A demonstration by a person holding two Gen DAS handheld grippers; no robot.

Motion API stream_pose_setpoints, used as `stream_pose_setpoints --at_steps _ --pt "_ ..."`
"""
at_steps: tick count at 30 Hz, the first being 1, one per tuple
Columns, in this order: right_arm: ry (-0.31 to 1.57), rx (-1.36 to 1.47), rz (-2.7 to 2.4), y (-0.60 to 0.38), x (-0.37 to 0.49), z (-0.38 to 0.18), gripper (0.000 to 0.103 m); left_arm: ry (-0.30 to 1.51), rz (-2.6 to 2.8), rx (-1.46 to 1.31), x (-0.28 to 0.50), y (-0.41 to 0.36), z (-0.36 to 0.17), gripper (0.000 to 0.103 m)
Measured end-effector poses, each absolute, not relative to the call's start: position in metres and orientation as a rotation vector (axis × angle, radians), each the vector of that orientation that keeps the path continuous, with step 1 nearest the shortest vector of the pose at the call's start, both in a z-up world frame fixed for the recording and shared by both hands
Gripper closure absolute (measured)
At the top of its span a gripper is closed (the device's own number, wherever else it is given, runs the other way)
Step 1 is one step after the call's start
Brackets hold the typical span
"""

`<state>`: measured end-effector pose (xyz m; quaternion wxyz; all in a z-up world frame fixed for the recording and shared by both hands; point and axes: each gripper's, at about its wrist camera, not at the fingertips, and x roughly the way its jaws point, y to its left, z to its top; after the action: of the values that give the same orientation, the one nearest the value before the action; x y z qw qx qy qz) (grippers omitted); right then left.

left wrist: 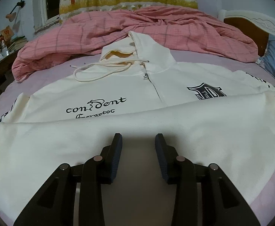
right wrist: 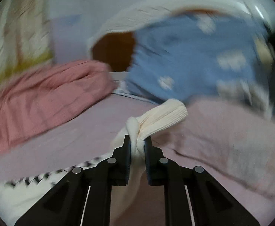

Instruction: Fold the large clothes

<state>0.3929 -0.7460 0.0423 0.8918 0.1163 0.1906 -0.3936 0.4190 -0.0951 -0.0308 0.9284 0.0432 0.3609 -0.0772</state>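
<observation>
A cream fleece hoodie (left wrist: 103, 94) lies front-up on the lilac bed (left wrist: 49, 75), zip closed, cord looped by the hood, its hem folded up across the black print so the lettering is partly hidden. The left tongs (left wrist: 138, 138) hang released above that smooth fold. The right tongs (right wrist: 137, 141) are clenched on the bunched sleeve (right wrist: 137, 130), ribbed cuff (right wrist: 165, 116) poking past; behind, a rumpled pink checked quilt (left wrist: 137, 28) and blue pillow (right wrist: 190, 60) blur.
</observation>
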Motion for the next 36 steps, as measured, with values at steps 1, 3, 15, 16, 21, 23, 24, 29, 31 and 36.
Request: stream_pose_setpoints --at_steps 1,3,15,16,21,23,24,29,31,36 --pt "0.396 0.205 -0.770 -0.727 0.403 0.059 0.089 0.738 -0.156 0.091 0.419 -0.095 -0.031 0.066" --pt "0.365 0.197 -0.695 -0.694 0.413 0.093 0.089 0.729 -0.152 0.093 0.416 -0.095 -0.029 0.066" --pt "0.308 0.211 -0.166 -0.438 0.450 0.219 0.089 0.577 -0.163 -0.060 0.404 -0.051 -0.001 0.071" --pt "0.311 0.207 -0.134 -0.416 0.453 0.219 0.089 0.543 -0.147 -0.050 0.401 -0.048 0.005 0.071" --pt "0.378 0.139 0.014 -0.305 0.470 0.199 0.089 0.524 0.029 -0.109 0.403 -0.020 0.010 0.069" --pt "0.392 0.156 0.047 -0.275 0.478 0.190 0.089 0.594 0.082 -0.146 0.417 -0.007 -0.001 0.071" --pt "0.403 0.183 0.066 -0.259 0.483 0.181 0.089 0.612 0.084 -0.182 0.421 0.001 -0.003 0.070" --pt "0.478 0.232 0.098 -0.194 0.508 0.118 0.088 0.545 0.160 -0.219 0.418 0.033 0.006 0.070" --pt "0.530 0.231 0.120 -0.178 0.516 0.085 0.088 0.533 0.177 -0.218 0.417 0.042 0.008 0.070" --pt "0.665 0.204 0.137 -0.162 0.533 0.016 0.084 0.564 0.137 -0.272 0.421 0.054 0.001 0.070"
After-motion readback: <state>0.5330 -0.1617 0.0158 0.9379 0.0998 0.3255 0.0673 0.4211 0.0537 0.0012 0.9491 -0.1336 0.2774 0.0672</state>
